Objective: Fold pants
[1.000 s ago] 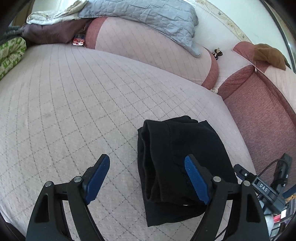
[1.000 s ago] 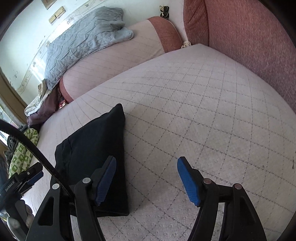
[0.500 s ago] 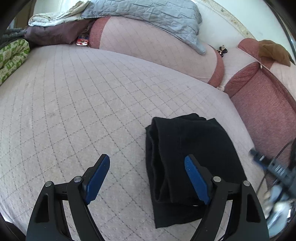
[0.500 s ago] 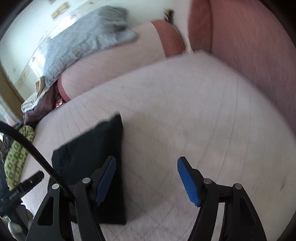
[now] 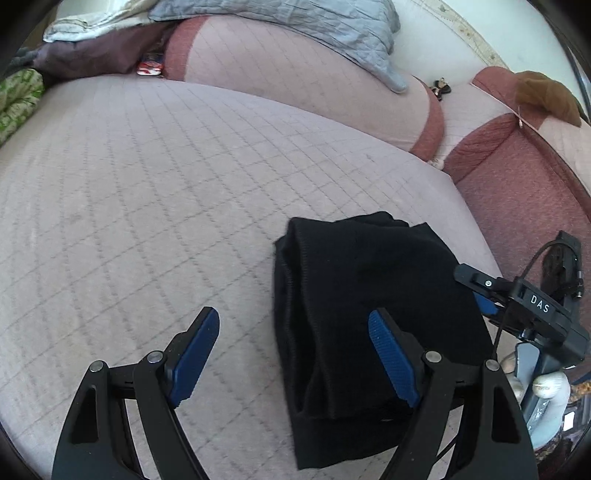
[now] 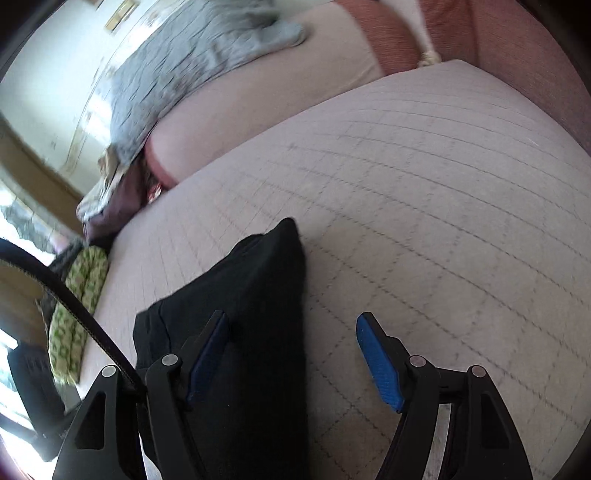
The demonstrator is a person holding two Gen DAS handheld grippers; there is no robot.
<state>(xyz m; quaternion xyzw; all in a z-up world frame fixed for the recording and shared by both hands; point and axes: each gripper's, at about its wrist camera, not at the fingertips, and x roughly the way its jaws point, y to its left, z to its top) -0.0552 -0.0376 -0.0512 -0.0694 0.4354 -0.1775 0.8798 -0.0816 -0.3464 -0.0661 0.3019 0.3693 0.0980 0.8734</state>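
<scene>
The black pants [image 5: 354, 295] lie folded into a compact stack on the pink quilted sofa seat [image 5: 147, 184]. My left gripper [image 5: 295, 354] is open and empty above the stack's left edge, its right finger over the cloth. In the right wrist view the pants [image 6: 251, 295] lie at lower left. My right gripper [image 6: 291, 358] is open and empty over the stack's right edge, its left finger above the cloth. The right gripper's body also shows at the right of the left wrist view [image 5: 535, 310].
A grey quilt [image 5: 295, 22] lies over the sofa back. A green patterned cushion [image 5: 18, 99] and purple and white cloth [image 5: 92, 48] lie at the far left. A red sofa arm [image 5: 517, 192] with a brown cloth [image 5: 546, 96] rises at the right.
Both grippers shifted slightly around the folded pants. The right gripper moved left, closer over the stack's right edge. Both stayed open.
</scene>
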